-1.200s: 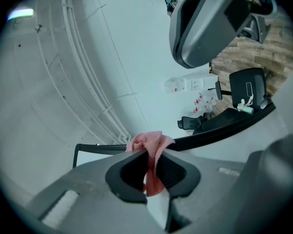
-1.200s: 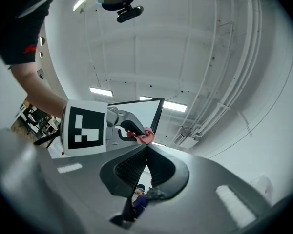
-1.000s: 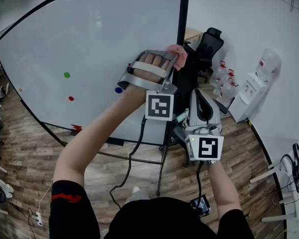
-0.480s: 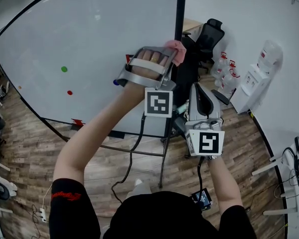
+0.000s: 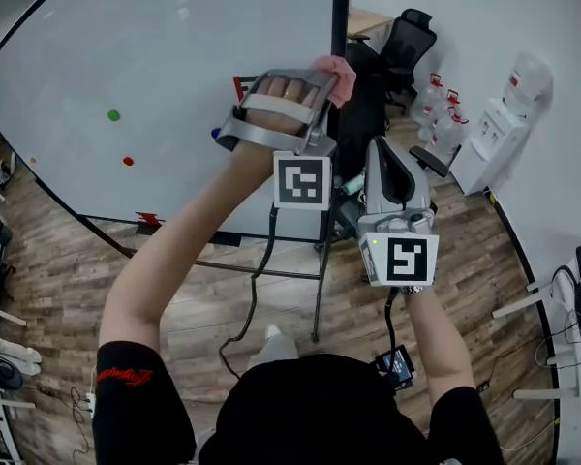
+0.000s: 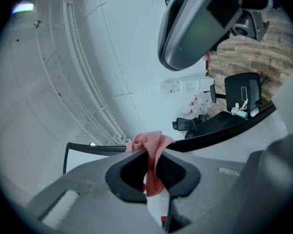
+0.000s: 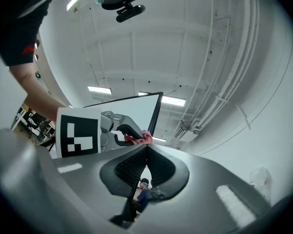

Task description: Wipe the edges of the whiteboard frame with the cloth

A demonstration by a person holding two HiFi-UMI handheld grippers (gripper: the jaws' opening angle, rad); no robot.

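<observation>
Cloth [image 5: 334, 73] | pinched in left claw [image 6: 150, 156] (at whiteboard frame [image 5: 341, 8], barely shifted) | right claw [image 7: 145, 152] closed, empty

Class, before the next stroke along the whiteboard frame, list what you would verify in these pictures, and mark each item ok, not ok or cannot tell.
1. The pink cloth is clamped in the left hand-held gripper: ok, the jaws are shut on it.
2. The cloth meets the black frame edge: ok, in the head view it sits against the edge.
3. Firm pressure on the frame: cannot tell.
4. The right hand-held gripper is out of the way: ok, it is shut, empty and held lower.
5. The frame above the cloth is free: ok, bare up to the picture's top.
</observation>
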